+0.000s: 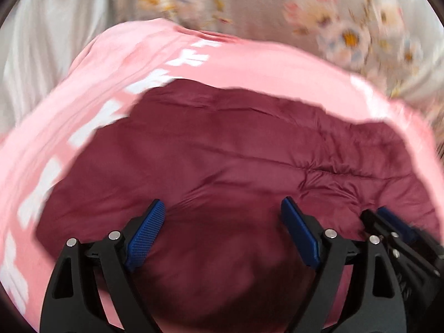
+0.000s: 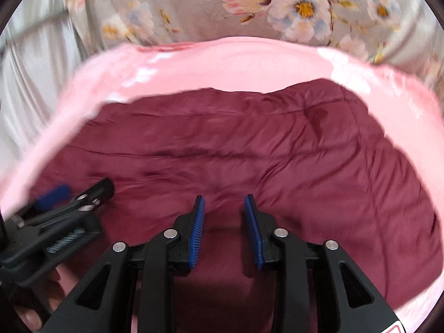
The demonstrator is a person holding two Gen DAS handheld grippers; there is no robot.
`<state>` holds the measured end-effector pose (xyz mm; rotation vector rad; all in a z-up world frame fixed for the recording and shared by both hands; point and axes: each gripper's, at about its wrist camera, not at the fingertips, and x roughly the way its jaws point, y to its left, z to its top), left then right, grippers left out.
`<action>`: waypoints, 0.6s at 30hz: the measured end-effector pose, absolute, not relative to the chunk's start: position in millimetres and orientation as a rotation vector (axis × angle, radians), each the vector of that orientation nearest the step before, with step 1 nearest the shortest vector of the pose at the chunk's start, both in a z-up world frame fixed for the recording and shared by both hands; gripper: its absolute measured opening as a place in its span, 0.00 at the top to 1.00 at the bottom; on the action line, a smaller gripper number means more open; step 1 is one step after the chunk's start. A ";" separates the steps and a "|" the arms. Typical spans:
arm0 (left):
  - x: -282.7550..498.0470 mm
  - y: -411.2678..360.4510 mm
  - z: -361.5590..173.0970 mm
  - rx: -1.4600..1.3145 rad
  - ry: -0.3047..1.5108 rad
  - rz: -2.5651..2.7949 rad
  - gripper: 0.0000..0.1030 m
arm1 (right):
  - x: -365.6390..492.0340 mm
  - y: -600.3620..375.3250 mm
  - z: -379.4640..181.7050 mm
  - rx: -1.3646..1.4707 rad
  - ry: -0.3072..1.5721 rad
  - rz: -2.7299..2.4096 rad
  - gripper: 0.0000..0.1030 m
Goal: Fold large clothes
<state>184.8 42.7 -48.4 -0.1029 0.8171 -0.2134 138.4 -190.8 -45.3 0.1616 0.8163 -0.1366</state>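
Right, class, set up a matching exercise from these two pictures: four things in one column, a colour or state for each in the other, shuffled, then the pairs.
Things:
1. jacket
2. sheet
3. bedspread
4. left gripper

Colour or state:
A. grey with flowers
B. jaws wide apart, nothing between them
C. dark red, padded
D. pink with white marks

Pairs: 1-C, 2-D, 3-A, 4-B
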 end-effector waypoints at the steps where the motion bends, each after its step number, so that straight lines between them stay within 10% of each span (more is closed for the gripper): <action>1: 178.9 58.0 -43.2 -0.129 0.814 -0.206 0.17 | 131.4 -186.4 -40.9 0.180 0.818 -0.122 0.69; 9: 182.9 191.0 -69.0 -0.394 0.943 0.003 0.11 | 107.7 -141.3 -44.2 0.079 0.833 -0.095 0.69; 18: 194.7 165.9 -83.9 -0.452 0.962 -0.103 0.10 | 103.4 -141.7 -58.1 0.066 0.813 -0.098 0.69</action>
